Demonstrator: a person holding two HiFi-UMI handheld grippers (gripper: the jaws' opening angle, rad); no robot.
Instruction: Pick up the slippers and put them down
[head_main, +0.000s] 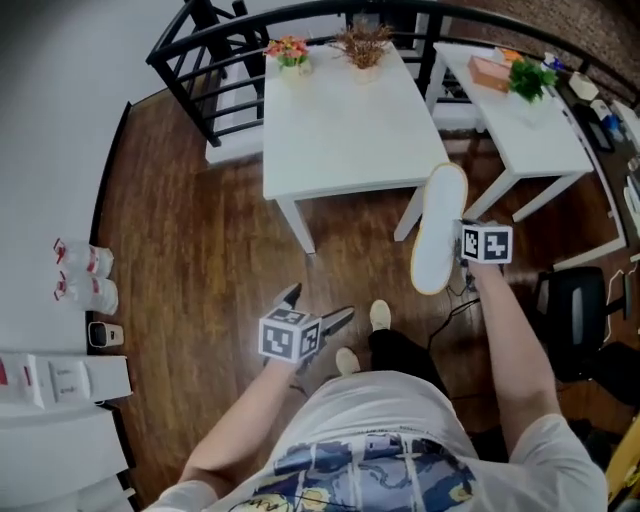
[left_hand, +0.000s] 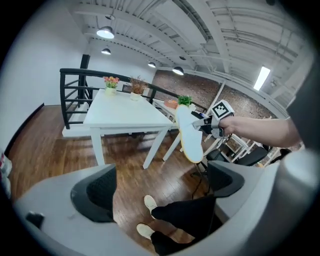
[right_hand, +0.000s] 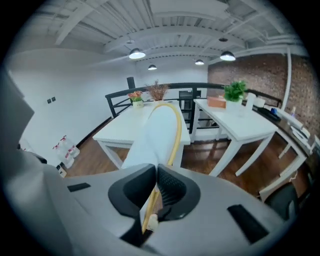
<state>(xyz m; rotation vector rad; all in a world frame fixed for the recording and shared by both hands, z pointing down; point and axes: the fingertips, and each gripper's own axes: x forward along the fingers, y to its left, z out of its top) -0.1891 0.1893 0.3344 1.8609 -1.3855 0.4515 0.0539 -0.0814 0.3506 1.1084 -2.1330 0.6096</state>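
A white slipper (head_main: 438, 232) with a yellow edge hangs in the air in front of the white table (head_main: 340, 130). My right gripper (head_main: 462, 250) is shut on its heel end, and the sole (right_hand: 157, 132) rises upright between the dark pads (right_hand: 172, 190) in the right gripper view. In the left gripper view the same slipper (left_hand: 190, 132) shows at the right, held up beside the table. My left gripper (head_main: 318, 310) is lower and to the left, above the wooden floor, open with nothing between its fingers (left_hand: 95, 192). No second slipper is in view.
A second white table (head_main: 525, 130) with a green plant (head_main: 530, 75) stands at the right. Black railing (head_main: 215, 60) runs behind the tables. Bottles (head_main: 85, 275) stand by the left wall. A black chair (head_main: 575, 320) is at the right. The person's feet (head_main: 362, 335) are below.
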